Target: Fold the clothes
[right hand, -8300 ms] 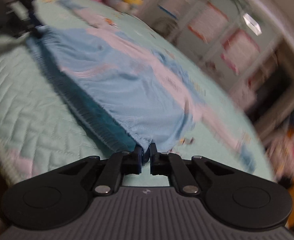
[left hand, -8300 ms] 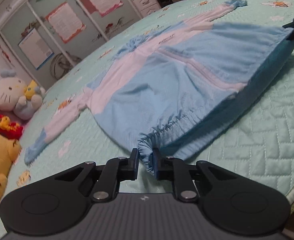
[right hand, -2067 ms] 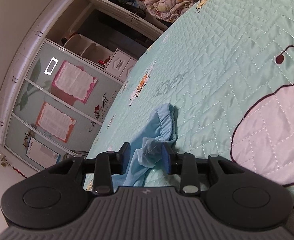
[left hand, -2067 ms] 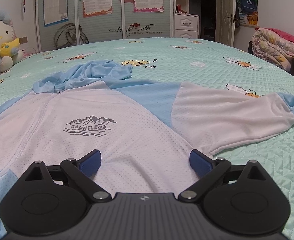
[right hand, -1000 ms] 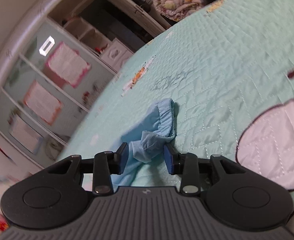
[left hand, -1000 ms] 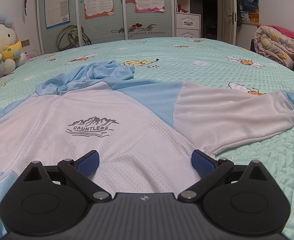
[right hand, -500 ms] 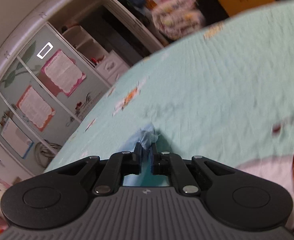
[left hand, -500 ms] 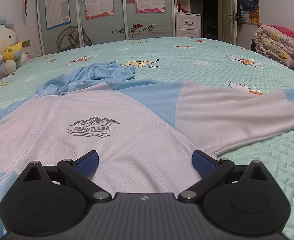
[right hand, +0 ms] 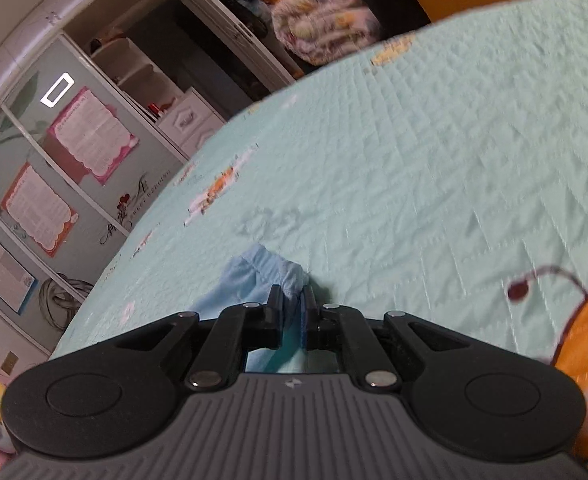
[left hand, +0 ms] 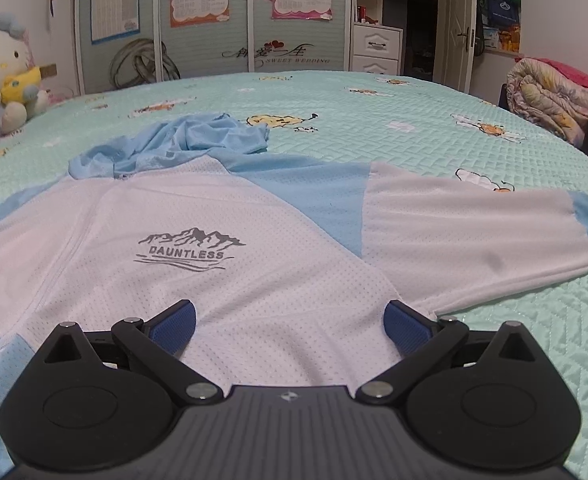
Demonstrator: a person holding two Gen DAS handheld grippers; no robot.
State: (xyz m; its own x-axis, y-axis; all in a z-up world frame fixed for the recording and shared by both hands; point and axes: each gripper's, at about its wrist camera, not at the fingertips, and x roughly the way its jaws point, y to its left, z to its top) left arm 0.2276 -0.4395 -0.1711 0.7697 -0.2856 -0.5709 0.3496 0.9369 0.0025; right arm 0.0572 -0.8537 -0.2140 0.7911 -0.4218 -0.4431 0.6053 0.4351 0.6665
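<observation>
Jaws on my right gripper (right hand: 291, 312) pinch the blue cuff (right hand: 269, 270) of the jacket (left hand: 197, 264); my left gripper (left hand: 289, 328) gapes wide over the white chest, holding nothing; the jacket lies flat on the bed (left hand: 414, 128); I'd carry the sleeve (left hand: 466, 236) low and straight across the chest; the cuff's underside and the far sleeve are cut off.

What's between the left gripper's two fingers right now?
Only the jacket's white mesh front, lying flat; the left gripper stands wide open over it, seen in the left wrist view.
</observation>
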